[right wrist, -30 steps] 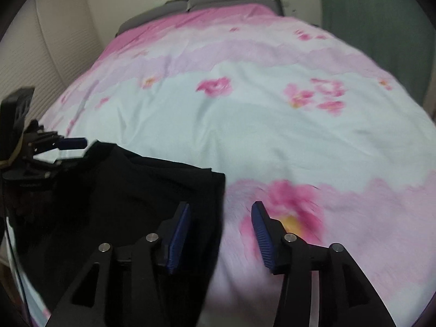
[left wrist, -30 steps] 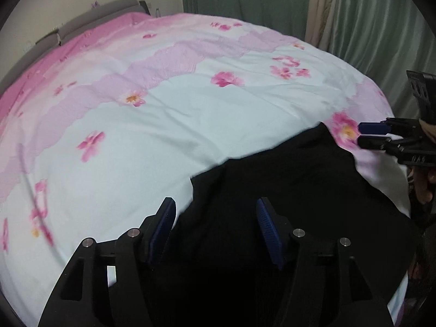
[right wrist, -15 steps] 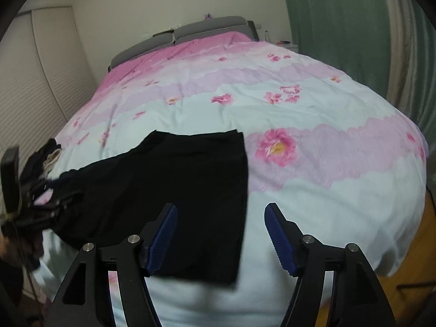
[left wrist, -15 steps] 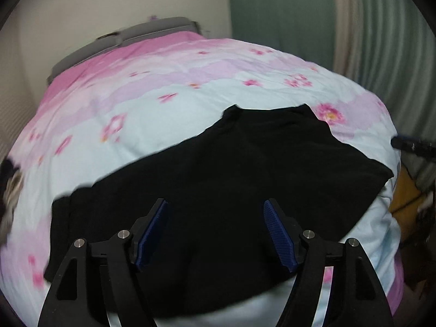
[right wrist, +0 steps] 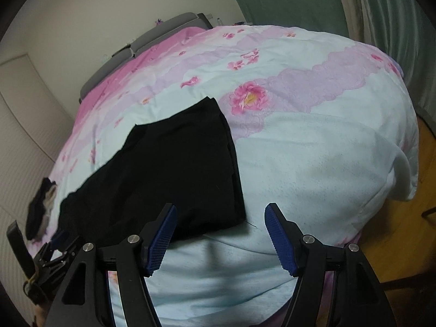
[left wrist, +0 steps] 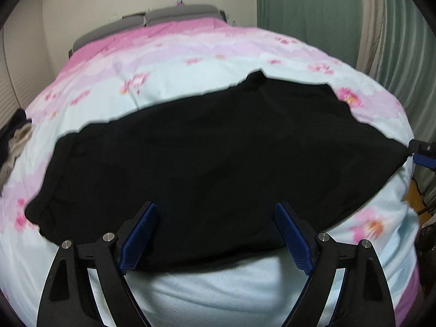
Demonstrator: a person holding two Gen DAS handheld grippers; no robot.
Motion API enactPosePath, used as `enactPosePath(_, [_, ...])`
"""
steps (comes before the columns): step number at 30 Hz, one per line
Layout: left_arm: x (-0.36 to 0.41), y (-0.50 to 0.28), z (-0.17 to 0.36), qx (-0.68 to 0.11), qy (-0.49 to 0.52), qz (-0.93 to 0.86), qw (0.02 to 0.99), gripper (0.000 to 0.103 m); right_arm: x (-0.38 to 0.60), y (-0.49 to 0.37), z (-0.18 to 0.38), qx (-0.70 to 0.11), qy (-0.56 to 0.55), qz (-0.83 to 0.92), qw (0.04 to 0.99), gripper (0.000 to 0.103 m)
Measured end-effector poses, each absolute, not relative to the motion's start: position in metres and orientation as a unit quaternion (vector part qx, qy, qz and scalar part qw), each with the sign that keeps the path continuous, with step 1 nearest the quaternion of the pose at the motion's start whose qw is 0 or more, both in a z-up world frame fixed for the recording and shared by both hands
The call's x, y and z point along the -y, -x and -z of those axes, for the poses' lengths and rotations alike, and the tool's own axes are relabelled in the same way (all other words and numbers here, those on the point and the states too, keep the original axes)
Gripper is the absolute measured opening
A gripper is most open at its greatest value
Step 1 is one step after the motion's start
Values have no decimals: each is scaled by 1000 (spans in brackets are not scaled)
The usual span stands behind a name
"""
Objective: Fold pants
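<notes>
Both grippers have drawn back from the black pants (left wrist: 218, 158) since a second ago, when the cloth filled the space at their tips; the garment now lies spread flat on the bed (left wrist: 190, 76), its whole outline showing.

From the left wrist, the pants form a broad, matte black shape, wide at 9 o'clock and narrowing toward 2 o'clock, with soft creases and a wavy far edge. The left gripper (left wrist: 216, 234) hangs above the near hem: its fingers (left wrist: 140, 238), black struts faced with ribbed blue pads, are spreading wider apart and grasp nothing; the cloth lies beneath them, not pinched. The other tool's blue tip peeks in at 3 o'clock beside the pants' right-hand corner.

From the right wrist, the right gripper (right wrist: 220, 234) stands over the pants' straight, squared end, its left pad over black fabric, its right pad over bare quilt. Its fingers (right wrist: 280, 241) are parted wide and empty.

The quilt is plush, fleecy pale blue, banded with lilac lace-like scallops and pink blossoms, turning solid pink toward the grey padded headboard (right wrist: 152, 43) at 12 o'clock. A small dark and cream bundle of cloth (right wrist: 41, 212) sits at the bed's edge at 9 o'clock. Green pleated curtains (left wrist: 305, 19) hang at 1 o'clock.
</notes>
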State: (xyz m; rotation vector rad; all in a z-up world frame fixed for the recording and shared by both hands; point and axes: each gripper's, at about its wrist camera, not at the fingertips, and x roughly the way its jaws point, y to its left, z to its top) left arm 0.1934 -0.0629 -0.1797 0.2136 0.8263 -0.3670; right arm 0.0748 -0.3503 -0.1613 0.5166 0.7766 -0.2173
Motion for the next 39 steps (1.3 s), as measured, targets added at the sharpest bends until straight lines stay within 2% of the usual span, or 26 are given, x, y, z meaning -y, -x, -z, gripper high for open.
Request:
enactPosePath(4, [56, -190, 187, -404, -96, 173, 893, 88, 347, -76, 172, -387, -253, 103, 881, 68])
enactPosePath(10, [63, -191, 150, -379, -110, 209, 895, 88, 349, -74, 177, -386, -282, 94, 873, 68])
enactPosePath(15, [93, -236, 108, -347, -176, 286, 876, 88, 348, -74, 179, -378, -318, 93, 864, 68])
enactPosePath(20, [156, -299, 85, -331, -254, 394, 819, 88, 346, -77, 189, -365, -372, 113, 846, 68])
enactPosePath(24, [220, -341, 92, -333, -315, 475, 751, 81, 347, -84, 199, -356, -405, 132, 832, 68])
enactPosePath(27, [269, -369, 103, -337, -336, 533, 700, 80, 348, -91, 204, -355, -411, 142, 828, 68])
enactPosePath(30, [311, -380, 121, -331, -375, 570, 652, 79, 348, -94, 208, -355, -408, 148, 828, 68])
enactPosePath(33, [347, -382, 141, -330, -419, 592, 604, 71, 350, -97, 210, -360, -408, 148, 826, 68])
enactPosePath(39, [389, -381, 178, -353, -460, 604, 547, 67, 352, -102, 221, -362, -412, 145, 824, 68])
